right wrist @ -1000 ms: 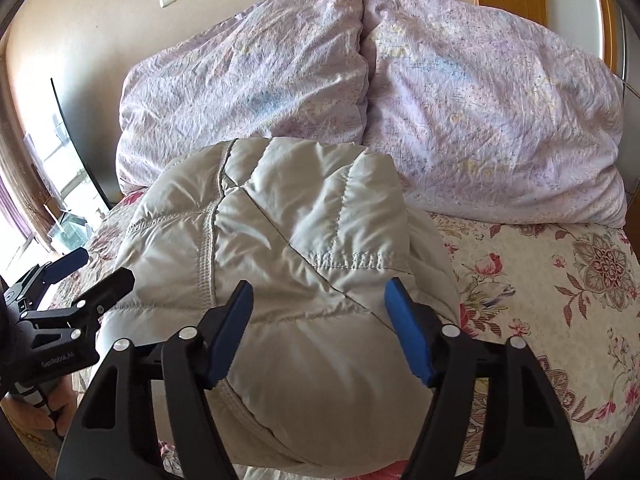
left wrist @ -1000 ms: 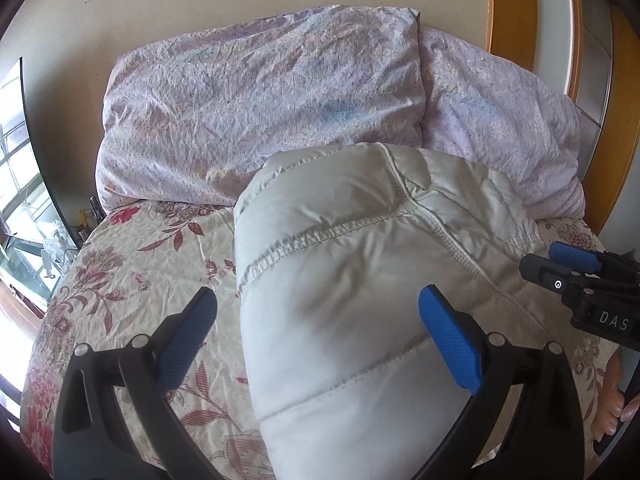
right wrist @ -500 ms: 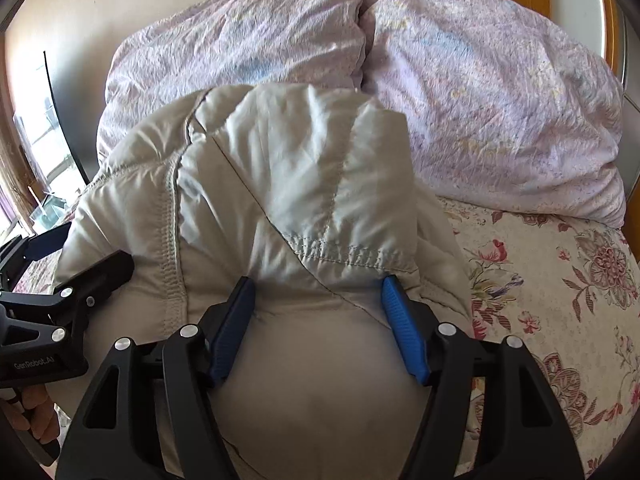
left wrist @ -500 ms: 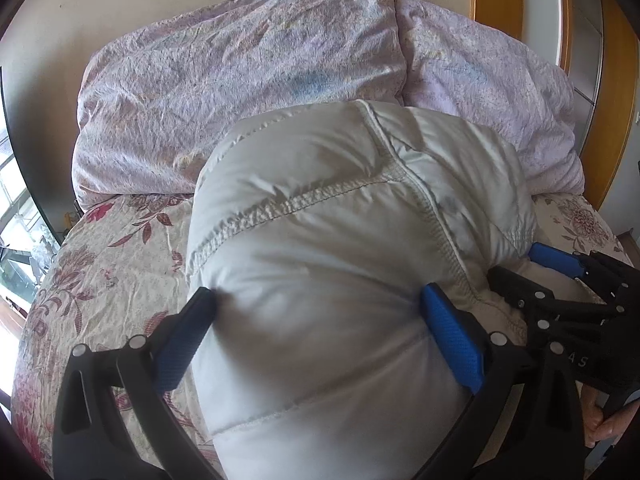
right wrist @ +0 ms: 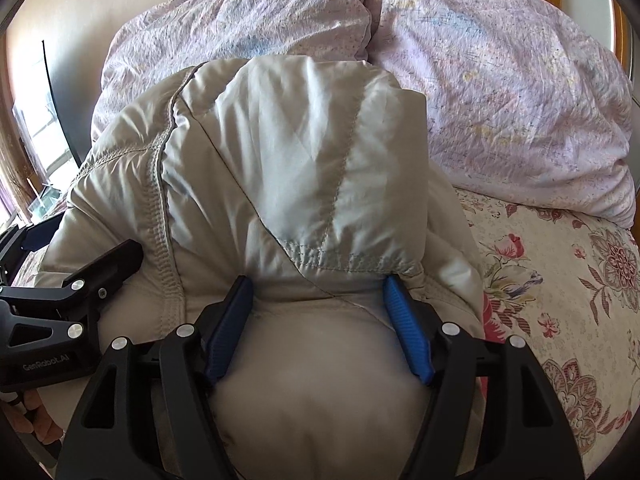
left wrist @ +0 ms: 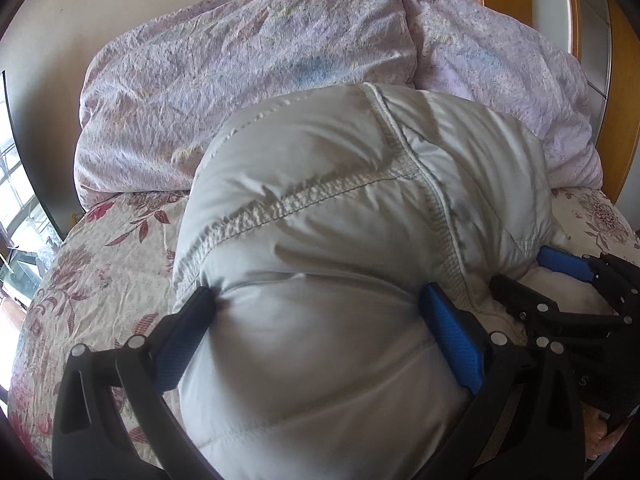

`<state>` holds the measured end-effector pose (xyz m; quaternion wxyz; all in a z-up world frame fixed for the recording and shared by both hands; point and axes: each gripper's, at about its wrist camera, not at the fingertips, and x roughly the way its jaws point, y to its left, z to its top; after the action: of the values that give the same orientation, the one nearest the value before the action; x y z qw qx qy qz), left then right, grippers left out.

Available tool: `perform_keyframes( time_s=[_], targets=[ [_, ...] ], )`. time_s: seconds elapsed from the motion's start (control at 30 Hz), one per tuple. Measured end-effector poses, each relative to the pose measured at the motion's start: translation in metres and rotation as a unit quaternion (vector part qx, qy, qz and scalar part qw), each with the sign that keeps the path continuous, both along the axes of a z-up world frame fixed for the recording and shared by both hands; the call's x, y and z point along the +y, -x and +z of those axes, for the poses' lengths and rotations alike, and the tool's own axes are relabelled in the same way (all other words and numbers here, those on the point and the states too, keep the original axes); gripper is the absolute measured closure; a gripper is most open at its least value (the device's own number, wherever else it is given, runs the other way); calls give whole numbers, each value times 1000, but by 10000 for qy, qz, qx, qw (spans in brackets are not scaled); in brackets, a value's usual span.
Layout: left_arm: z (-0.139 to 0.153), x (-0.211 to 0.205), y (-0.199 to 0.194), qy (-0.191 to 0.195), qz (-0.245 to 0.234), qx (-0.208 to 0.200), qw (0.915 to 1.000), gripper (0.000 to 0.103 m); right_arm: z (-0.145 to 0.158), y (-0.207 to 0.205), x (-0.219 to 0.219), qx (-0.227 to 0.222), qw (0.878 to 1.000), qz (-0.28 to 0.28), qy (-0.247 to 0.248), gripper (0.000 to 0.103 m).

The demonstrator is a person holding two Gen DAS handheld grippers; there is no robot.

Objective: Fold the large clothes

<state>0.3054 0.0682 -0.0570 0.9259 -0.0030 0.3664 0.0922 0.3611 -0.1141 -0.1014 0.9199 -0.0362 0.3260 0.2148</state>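
Observation:
A folded pale grey puffer jacket lies as a thick bundle on the flowered bed sheet, its far end against the pillows. My left gripper has its blue-padded jaws pressed into the bundle's left part, squeezing it. My right gripper squeezes the jacket on its right part. Each gripper shows in the other's view: the right one at the right edge, the left one at the left edge.
Two lilac pillows lean on the beige wall behind the jacket. A wooden headboard frame stands at the right. A window and the bed's edge are at the left. Flowered sheet lies to the right.
Both grippers have moved forward onto the jacket and narrowed their jaws, from hovering open around it to pinching into the bundle. The jacket fills more of both views.

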Motion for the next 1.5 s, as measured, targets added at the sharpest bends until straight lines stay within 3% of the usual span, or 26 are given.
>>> perform_keyframes(
  time_s=[0.2, 0.33, 0.47, 0.57, 0.67, 0.73, 0.8, 0.93, 1.33, 1.5],
  targets=[
    [12, 0, 7, -45, -74, 41, 10000, 2, 17, 8, -3, 29, 9999, 88, 40, 33],
    [39, 9, 13, -67, -58, -162, 9998, 2, 46, 10, -10, -311, 9990, 27, -309, 33],
    [54, 22, -1, -254, 142, -278, 9992, 2, 62, -13, -4, -336, 9979, -84, -547, 33],
    [45, 28, -19, -323, 240, -86, 9992, 2, 57, -34, 8, -350, 9986, -272, -288, 33],
    [31, 34, -24, 81, 190, -73, 9998, 2, 38, -53, 10, -161, 9992, -353, -138, 25],
    [24, 37, -27, 409, 135, -71, 9990, 2, 23, -65, 1, 137, 9983, -346, -449, 17],
    [18, 36, -29, 487, 140, -107, 9987, 2, 13, -75, -8, 360, 9958, -284, -792, 13],
    [11, 27, -34, 248, 237, -199, 9992, 2, 10, -74, 4, 71, 9986, -335, -415, 12],
    [0, 19, -41, -1, 427, -377, 9984, 2, 2, -85, 6, -56, 9988, -334, -362, 11],
    [3, 17, -42, -83, 456, -335, 9984, 2, 8, -79, 11, -177, 9981, -591, -70, 6]
  ],
)
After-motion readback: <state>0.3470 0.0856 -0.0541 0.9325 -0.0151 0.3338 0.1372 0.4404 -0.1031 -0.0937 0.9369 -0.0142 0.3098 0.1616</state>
